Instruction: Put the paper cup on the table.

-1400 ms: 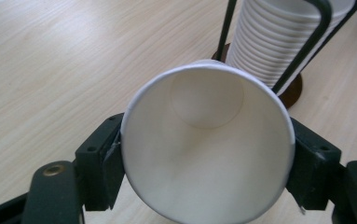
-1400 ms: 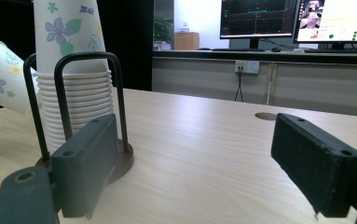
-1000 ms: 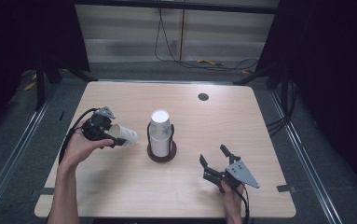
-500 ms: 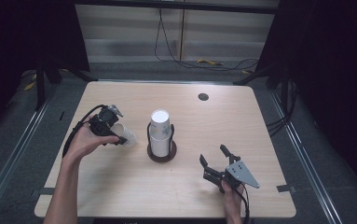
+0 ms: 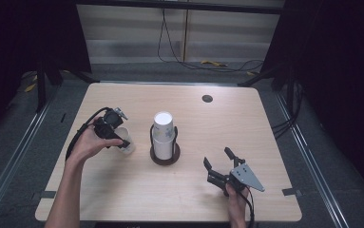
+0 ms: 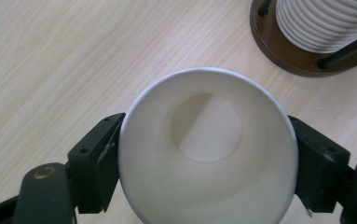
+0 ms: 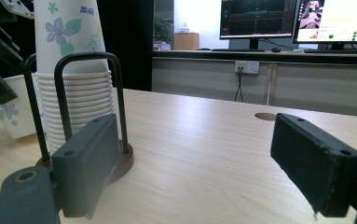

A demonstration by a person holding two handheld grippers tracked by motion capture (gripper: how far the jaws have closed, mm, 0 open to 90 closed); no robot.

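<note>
So at this point I had the left hand-held gripper (image 5: 121, 141) clamped on a single paper cup (image 6: 209, 149), one jaw on each side just under the rim. In the left gripper view I was looking straight down into it, mouth up, empty. The cup sat low over the worktop (image 5: 246, 123), toward the left edge and just beside the holder; I couldn't tell if its base was touching the wood or not.

Handling, as far as I could judge: thin paper, next to no weight, and it'll buckle if you squeeze hard. The rolled rim is the stiffest part, so gripping right below it made sense to me. Lower down the wall would just cave in. It's not slippery, but being so light it would tip from any bump, so I'd let go gently.

The right hand-held gripper (image 5: 220, 166) was down near the front right of the worktop with its jaws spread wide and nothing between them, pointing at the holder.

Counts:
- one loose cup, the one I was gripping
- one stack (image 5: 163, 134) of nested cups in the holder (image 5: 165, 156), near the middle of the worktop. In the right gripper view I could make out a dozen or so rims, couldn't count them exactly
- one holder, round dark base with black wire loops
- one round grommet hole (image 5: 207, 98) near the far edge
- two grippers
</note>
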